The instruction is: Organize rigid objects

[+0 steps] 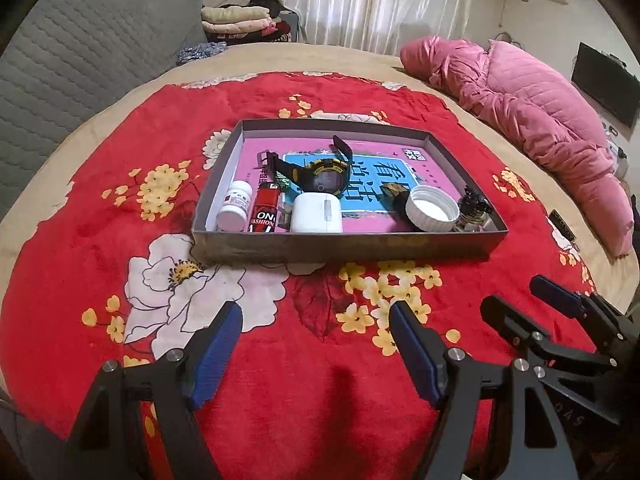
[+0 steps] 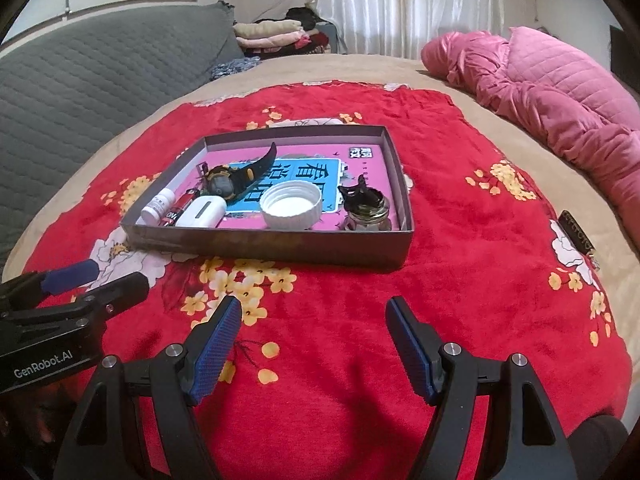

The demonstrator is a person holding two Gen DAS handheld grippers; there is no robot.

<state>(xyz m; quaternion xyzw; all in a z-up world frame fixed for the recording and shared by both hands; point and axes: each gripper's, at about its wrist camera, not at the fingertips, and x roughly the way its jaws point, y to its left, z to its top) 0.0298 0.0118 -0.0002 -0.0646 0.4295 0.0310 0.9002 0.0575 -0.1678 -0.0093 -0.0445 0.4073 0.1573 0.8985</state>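
Rigid objects all sit in the grey box, straight ahead of my fingers and well apart from them, on the red floral blanket. Contents, counted from the left wrist view: small white bottle in the near left corner, red lighter touching it, white earbud case just right of that, black and yellow watch behind them, white screw cap lying open side up, small dark block just left of the cap, glass jar with something black on top in the near right corner. Nothing loose on the blanket between my fingers and the box, as far as I can see. My reading: the gathering is done or nearly so; what may be left is straightening pieces inside the box, though I cannot tell what final order is wanted. A dark strip lies at the blanket's right edge, far off my right fingers; too small to identify. Left gripper: spread wide, nothing between the pads, tilted down toward the blanket short of the box. Right gripper: likewise spread and empty, same downward tilt, close beside the left one. Both hover above the blanket; neither touches anything.
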